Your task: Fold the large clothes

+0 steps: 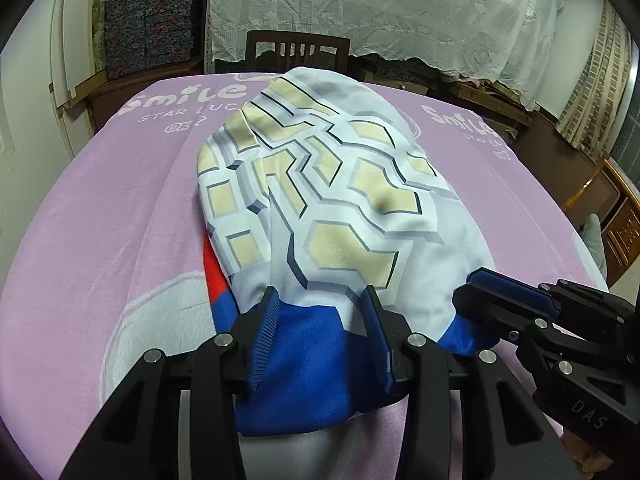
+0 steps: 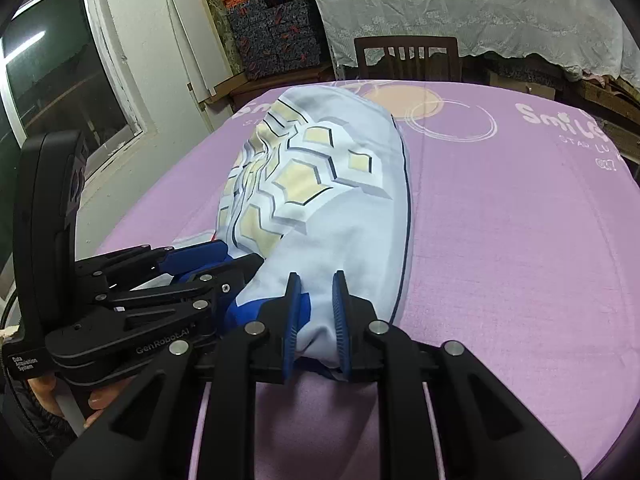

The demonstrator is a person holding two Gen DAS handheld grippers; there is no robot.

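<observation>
In the left wrist view, the garment [image 1: 316,184], pale with cream hexagon shapes and blue and red parts, lay folded lengthwise along the middle of the bench [image 1: 100,208], which was covered by a lilac cloth printed with white lettering. Its near blue end ran in between the jaws of the left gripper [image 1: 322,316]; the jaws stood part-way apart with the bunched blue fabric filling the space between them and both ribbed pads against it. The right gripper [image 1: 504,284] came in from the right edge, its jaws closed on the garment's near right corner. A wooden chair [image 1: 298,54] stood beyond the bench's far edge.

In the right wrist view, the garment [image 2: 320,184] stretched away from the camera on the left half of the bench [image 2: 520,240]. Its near pale end passed between the right gripper's [image 2: 318,304] jaws, which were narrowly apart and clamped on the gathered fabric. The left gripper [image 2: 208,260] lay just beside it at the left, holding the blue edge, with a person's hand [image 2: 60,396] around its handle.
</observation>
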